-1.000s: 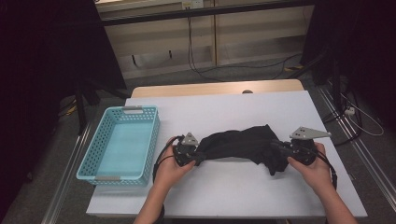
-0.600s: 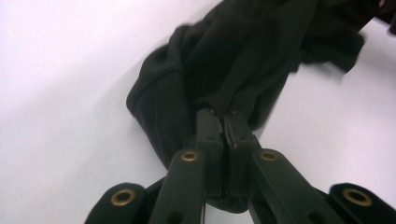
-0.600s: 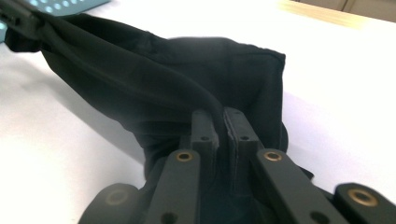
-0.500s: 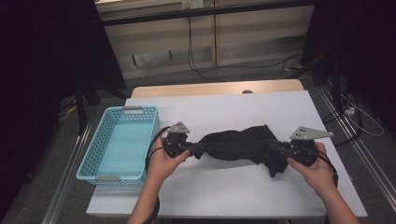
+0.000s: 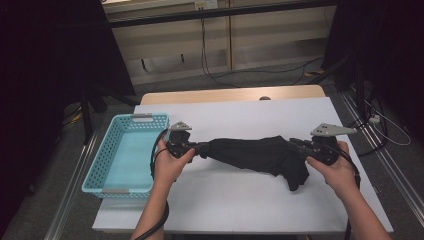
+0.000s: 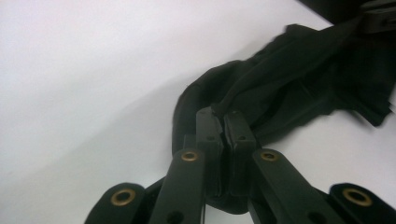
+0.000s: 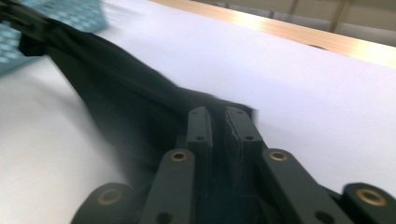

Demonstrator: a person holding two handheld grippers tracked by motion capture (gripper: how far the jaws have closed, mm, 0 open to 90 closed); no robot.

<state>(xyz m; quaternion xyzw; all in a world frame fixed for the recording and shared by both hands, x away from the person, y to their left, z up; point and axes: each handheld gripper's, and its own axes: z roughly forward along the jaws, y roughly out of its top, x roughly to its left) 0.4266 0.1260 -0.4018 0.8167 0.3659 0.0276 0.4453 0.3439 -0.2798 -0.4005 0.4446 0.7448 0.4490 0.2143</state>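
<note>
Black cloth (image 5: 255,154) is stretched left to right across the middle of the white worktop (image 5: 240,115), held at both ends. Its middle runs as a bunched band above the surface; a loose flap hangs at the right end and rests on the worktop toward the near side.

Left tongs (image 5: 199,148): clamped on the left end of the cloth. In the left gripper view the two pads (image 6: 208,128) stand nearly together with a fold of the cloth (image 6: 299,74) pinched between them, and the fabric loops round below the jaws. Left hand (image 5: 170,160) grips the body, cable trailing down the near side.

Right tongs (image 5: 295,146): gripping the right end of the cloth. The jaws have just been opening slightly, yet in the right gripper view the fabric (image 7: 116,88) sits between the pads (image 7: 200,123), pressed there. Right hand (image 5: 335,167) holds the body; grey plate on top.

Light blue basket (image 5: 102,165) stands on the left part of the worktop, just beside the left hand, apart from the cloth.
</note>
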